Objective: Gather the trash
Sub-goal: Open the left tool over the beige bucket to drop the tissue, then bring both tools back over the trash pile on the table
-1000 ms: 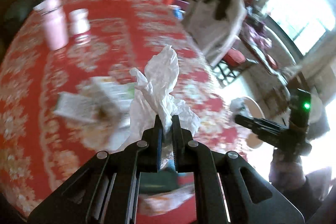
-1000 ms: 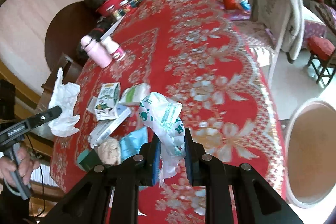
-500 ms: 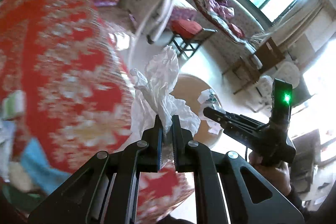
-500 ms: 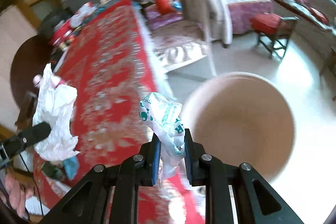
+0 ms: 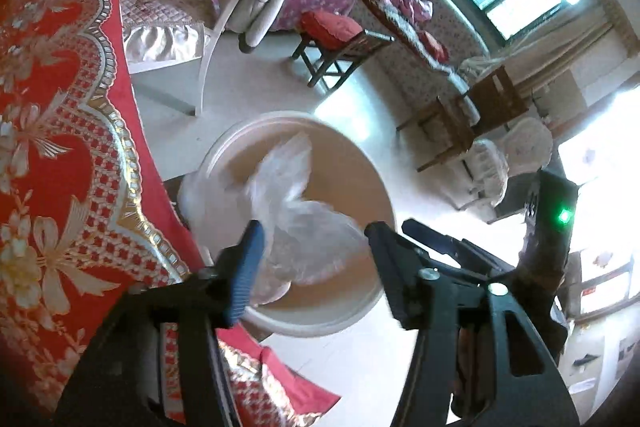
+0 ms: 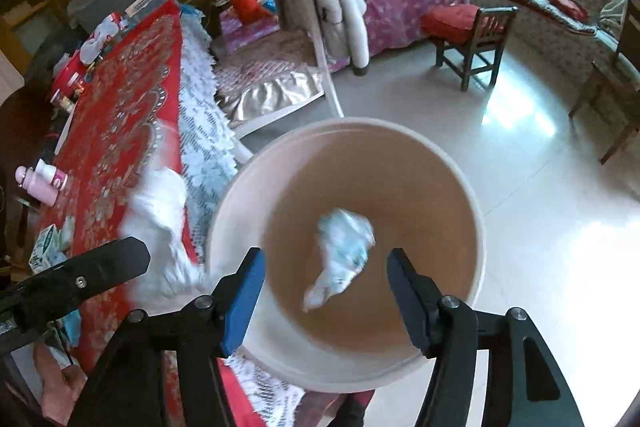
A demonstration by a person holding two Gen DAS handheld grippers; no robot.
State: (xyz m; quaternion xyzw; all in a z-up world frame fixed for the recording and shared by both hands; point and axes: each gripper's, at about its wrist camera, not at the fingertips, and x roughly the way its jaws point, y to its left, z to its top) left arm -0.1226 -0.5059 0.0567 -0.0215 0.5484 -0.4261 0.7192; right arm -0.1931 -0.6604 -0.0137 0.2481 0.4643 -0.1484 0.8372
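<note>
The left gripper [image 5: 312,239] now has its jaws spread wide, where half a second ago they pinched the white tissue [image 5: 296,211]; the tissue is free and blurred just ahead of the fingertips, over the mouth of the round bin [image 5: 360,311] that stands on the floor beside the red tablecloth [image 5: 60,147]. In the right wrist view this tissue [image 6: 160,227] seems to be still at the near rim on the left side, so I cannot say for sure that it will land inside. The right gripper [image 6: 324,263] is also opened wide, and the crumpled printed wrapper [image 6: 340,251] that it was holding is falling between and just beyond its fingers, well within the tan inside of the bin [image 6: 476,227]. So both pieces were released almost together, and this pair of trash is, in my judgement, nearly done. To the far left of the right gripper, a small green carton [image 6: 44,247] and other bits remain on the tablecloth [image 6: 120,87], near the pink bottle [image 6: 36,183], so more collecting is left.
</note>
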